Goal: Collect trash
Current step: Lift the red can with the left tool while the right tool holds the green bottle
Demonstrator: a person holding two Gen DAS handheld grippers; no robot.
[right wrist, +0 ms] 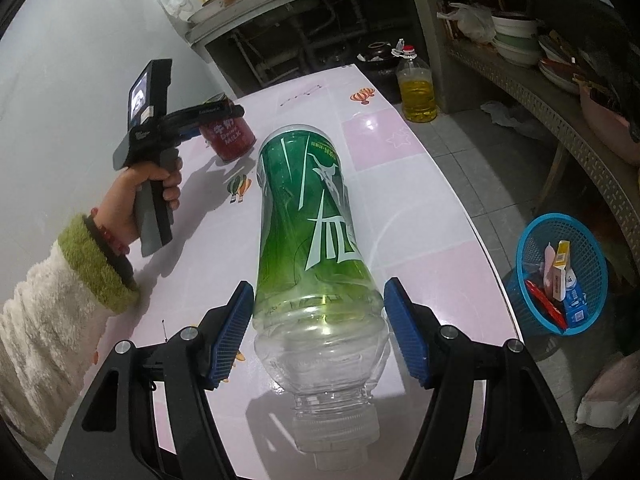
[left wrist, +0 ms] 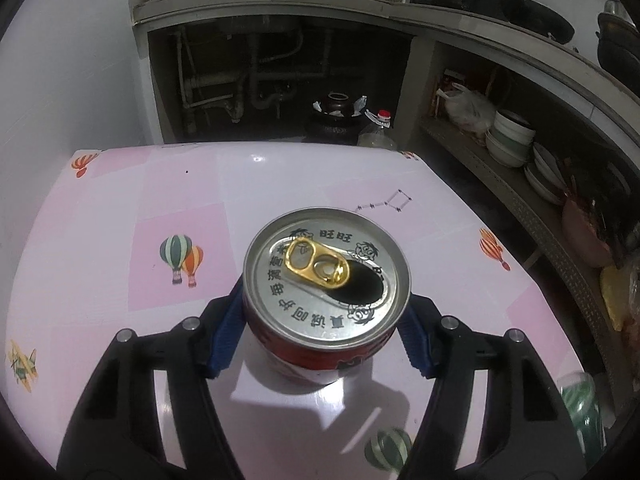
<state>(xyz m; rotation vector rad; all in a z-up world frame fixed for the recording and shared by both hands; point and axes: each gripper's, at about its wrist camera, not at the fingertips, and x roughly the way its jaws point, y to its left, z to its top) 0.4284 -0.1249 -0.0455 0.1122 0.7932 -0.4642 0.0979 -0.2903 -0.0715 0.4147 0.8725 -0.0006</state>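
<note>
A red drink can (left wrist: pixel 326 280), opened, with a gold pull tab, stands on the pink table (left wrist: pixel 100 272). My left gripper (left wrist: pixel 322 320) is shut on it, blue pads against both sides. In the right wrist view the can (right wrist: pixel 228 138) shows at the far left with the left gripper (right wrist: pixel 222 114) around it, held by a hand in a fluffy white sleeve. My right gripper (right wrist: pixel 320 328) is shut on a clear plastic bottle with a green label (right wrist: pixel 312 216). The bottle is held above the table, its neck towards the camera. Its edge shows in the left wrist view (left wrist: pixel 580 408).
A blue mesh basket (right wrist: pixel 528 240) with several small boxes stands on the floor right of the table (right wrist: pixel 420 208). A bottle of yellow oil (right wrist: pixel 418 92) and a dark pot (right wrist: pixel 378 58) sit on the floor beyond the far edge. Shelves with bowls (left wrist: pixel 510 138) run along the right.
</note>
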